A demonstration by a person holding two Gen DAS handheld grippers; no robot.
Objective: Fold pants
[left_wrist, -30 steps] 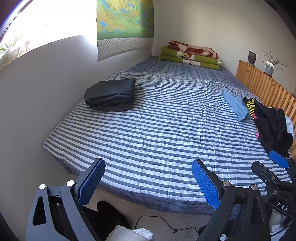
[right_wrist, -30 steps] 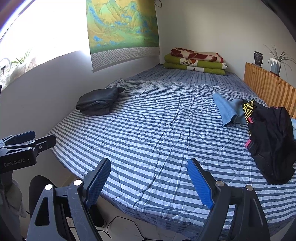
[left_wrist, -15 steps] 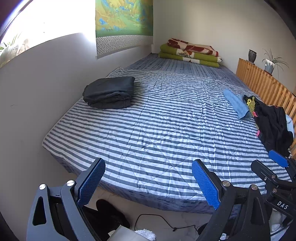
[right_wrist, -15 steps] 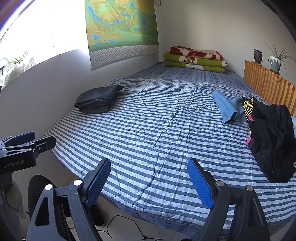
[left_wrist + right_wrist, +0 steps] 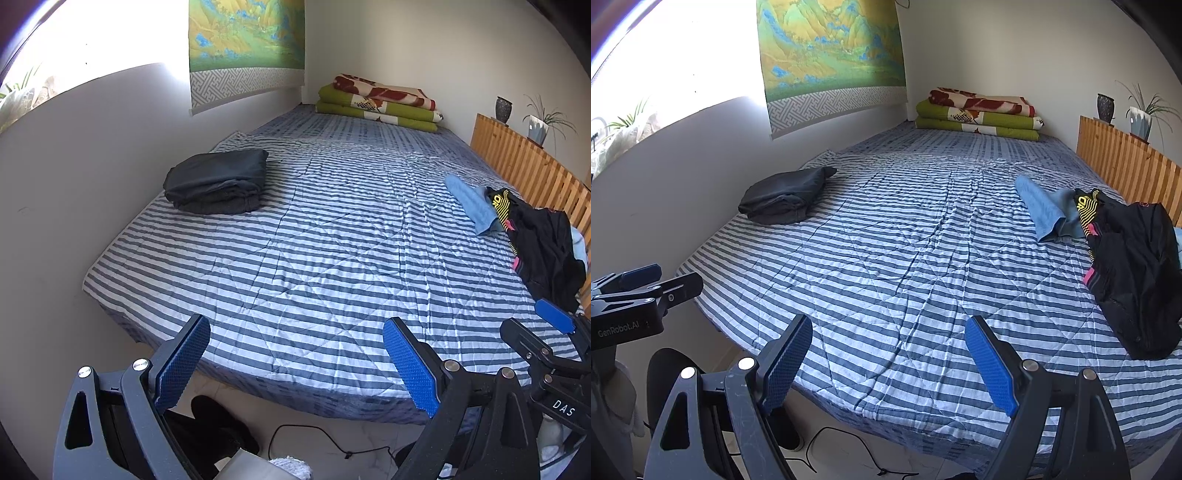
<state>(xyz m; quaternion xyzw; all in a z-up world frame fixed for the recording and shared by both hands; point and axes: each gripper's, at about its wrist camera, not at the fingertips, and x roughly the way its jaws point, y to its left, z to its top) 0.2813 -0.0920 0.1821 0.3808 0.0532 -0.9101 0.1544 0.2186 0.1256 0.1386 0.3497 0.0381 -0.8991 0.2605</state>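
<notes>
Seen over the foot of a bed covered in a blue-and-white striped quilt [image 5: 314,258]. Left gripper [image 5: 295,362] with blue ribbed pads, jaws spread wide, nothing between them; hovering short of the mattress edge. Right gripper [image 5: 888,363] likewise wide apart and empty.

Dark grey folded pants [image 5: 218,181] stacked near the quilt's left edge, close to the wall. Crumpled black garment with yellow and pink print [image 5: 1134,266] heaped at the right side, just beside a light blue cloth [image 5: 1047,208]; whether pants or something else, impossible to tell, and its far end cut off by the frame. Print on the yellow patch too small to read.

Stack of green and red folded blankets [image 5: 979,114] at the far end. Slatted wooden rail [image 5: 524,166] on the right, partly hidden by the black heap. Black cable [image 5: 849,454] on the floor, its ends out of sight.

Legible: "GenRobot.AI" on the left gripper's body in the right wrist view; "DAS" on the right gripper's body in the left wrist view.
</notes>
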